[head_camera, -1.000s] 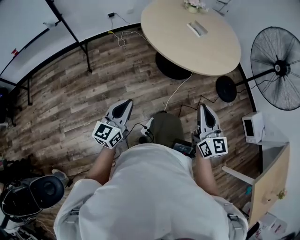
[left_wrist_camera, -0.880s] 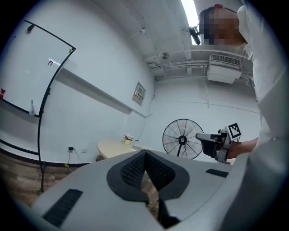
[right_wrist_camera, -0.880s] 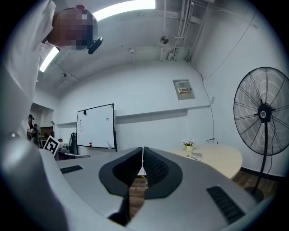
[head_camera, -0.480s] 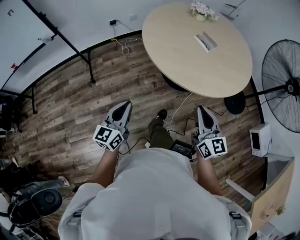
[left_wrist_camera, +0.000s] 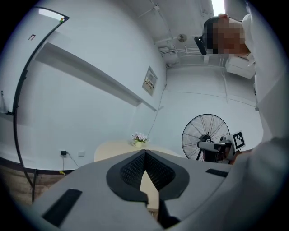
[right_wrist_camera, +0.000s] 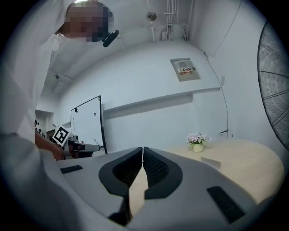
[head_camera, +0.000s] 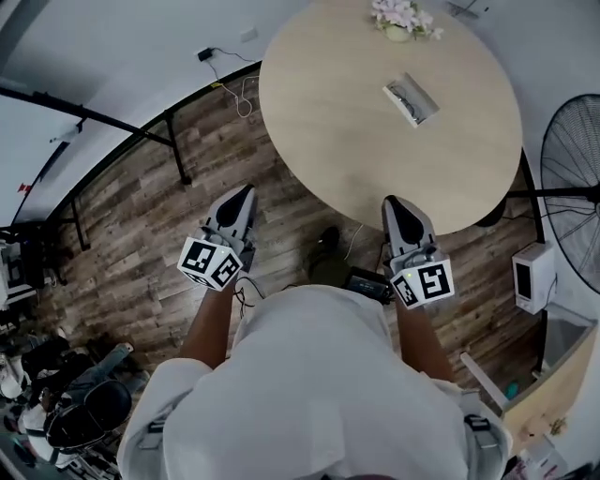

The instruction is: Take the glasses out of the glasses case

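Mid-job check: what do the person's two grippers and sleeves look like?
Both the left gripper and right gripper are light grey, tapered shells with black ribbed pads; each carries a white cube of black square markers. The shirt is white, short-sleeved.

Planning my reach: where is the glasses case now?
In the head view, the glasses case lies on the round table, right of centre, just nearer than the flower pot and well ahead of the right hand-held gripper.
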### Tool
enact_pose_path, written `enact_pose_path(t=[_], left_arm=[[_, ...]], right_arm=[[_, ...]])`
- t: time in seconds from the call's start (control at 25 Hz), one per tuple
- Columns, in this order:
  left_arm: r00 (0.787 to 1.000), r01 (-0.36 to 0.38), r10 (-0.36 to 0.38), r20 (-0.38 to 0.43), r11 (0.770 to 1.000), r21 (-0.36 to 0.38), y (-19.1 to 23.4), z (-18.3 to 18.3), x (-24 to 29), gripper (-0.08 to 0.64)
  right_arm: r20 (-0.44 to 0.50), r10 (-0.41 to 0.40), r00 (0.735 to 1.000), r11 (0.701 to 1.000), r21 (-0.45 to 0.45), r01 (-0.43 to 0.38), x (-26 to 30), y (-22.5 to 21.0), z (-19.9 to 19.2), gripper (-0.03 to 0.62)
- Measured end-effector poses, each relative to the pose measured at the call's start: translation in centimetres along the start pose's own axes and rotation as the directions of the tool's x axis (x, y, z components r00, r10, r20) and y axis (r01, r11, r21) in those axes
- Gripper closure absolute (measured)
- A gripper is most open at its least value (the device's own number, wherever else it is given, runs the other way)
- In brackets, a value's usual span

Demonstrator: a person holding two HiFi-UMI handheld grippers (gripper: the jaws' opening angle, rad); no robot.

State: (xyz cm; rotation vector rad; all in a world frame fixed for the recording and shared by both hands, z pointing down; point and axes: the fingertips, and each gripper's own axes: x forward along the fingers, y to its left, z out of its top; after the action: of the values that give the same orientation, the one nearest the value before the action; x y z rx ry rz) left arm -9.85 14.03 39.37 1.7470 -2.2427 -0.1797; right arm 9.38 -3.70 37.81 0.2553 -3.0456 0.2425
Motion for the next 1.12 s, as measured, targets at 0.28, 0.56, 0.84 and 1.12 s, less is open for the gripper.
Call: enact_pose_path(t=[0.28, 0.56, 0.84, 1.12], left_arm=[[0.994, 0.107, -0.106, -0.039, 0.994, 0.021, -0.6, 3.2, 8.0, 0.552], [0.987, 0.162, -0.162, -0.015, 0.984, 0.077, -0.4, 6.5, 12.6, 0.552], [0.968, 0.252, -0.251, -0.023, 0.967, 0.041, 3.4, 6.2, 17.5, 0.552], [0.910, 0.407, -0.408, -0.067, 0.913, -0.038, 8.4, 6.1, 25.6, 0.552]], right_arm=[[0.007, -0.015, 1.000, 0.998, 0.061, 0.014, 3.5, -3.7, 0.3, 0.566], [0.048, -0.075, 0.996, 0.996, 0.055, 0.072, 3.6, -5.7, 2.0, 0.566], [-0.005, -0.171, 0.985, 0.983, 0.068, 0.171, 7.0, -7.7, 0.6, 0.566], [-0.068, -0.294, 0.953, 0.950, 0.085, 0.299, 13.4, -9.9, 0.9, 0.566]])
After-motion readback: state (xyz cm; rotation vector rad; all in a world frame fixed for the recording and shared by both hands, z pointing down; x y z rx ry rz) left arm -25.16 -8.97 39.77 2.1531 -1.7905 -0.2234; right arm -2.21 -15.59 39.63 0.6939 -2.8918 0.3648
